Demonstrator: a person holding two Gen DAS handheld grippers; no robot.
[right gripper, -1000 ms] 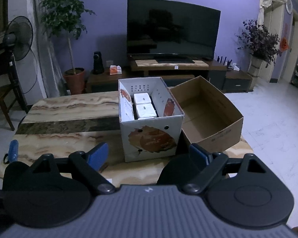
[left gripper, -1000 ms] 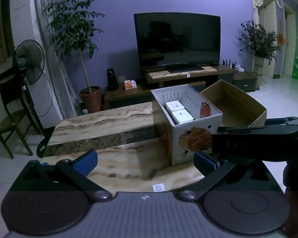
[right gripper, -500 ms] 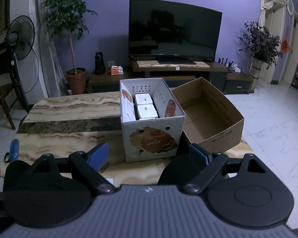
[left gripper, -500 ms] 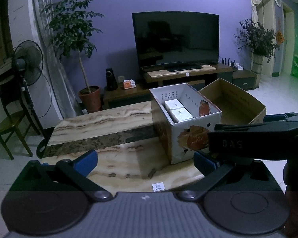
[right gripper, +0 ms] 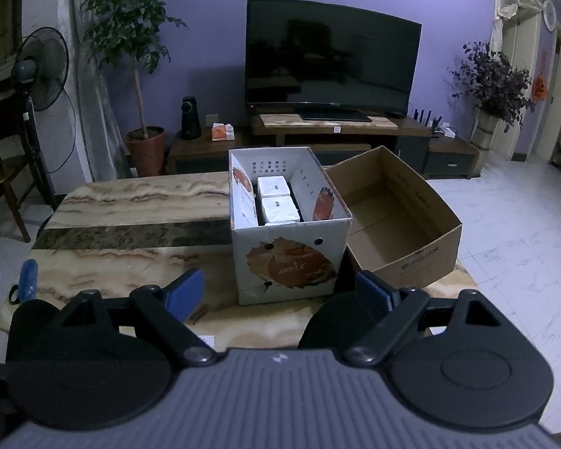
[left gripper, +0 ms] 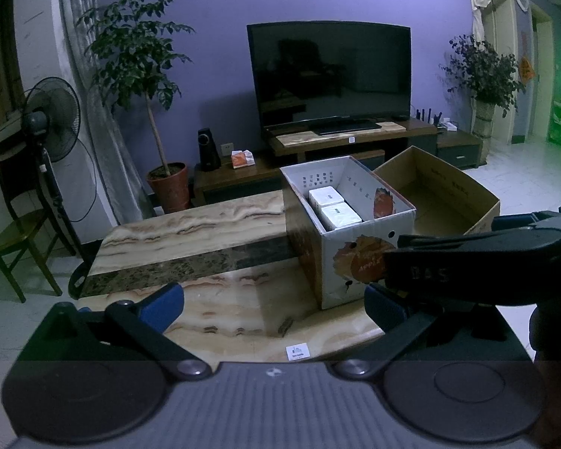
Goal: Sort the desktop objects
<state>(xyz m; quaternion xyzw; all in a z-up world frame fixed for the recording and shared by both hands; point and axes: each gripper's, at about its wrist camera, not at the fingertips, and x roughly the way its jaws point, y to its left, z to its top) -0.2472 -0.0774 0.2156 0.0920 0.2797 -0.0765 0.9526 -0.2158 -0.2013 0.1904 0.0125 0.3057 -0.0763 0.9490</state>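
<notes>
White packs (right gripper: 276, 202): two are seen lying end to end inside the printed white box (right gripper: 291, 258), at the middle of the desk (right gripper: 138, 209).
Brown carton (right gripper: 396, 217): open, apparently empty, touching the printed box on its right.
Change: over the last second both views have been drawn back slightly — nothing on the desk was shifted.
Left tool (left gripper: 273, 307): spread wide, nothing gripped.
Right tool (right gripper: 278, 293): likewise wide apart and bare.
Meaning: sorting is judged finished or paused — no loose object is visible.
</notes>
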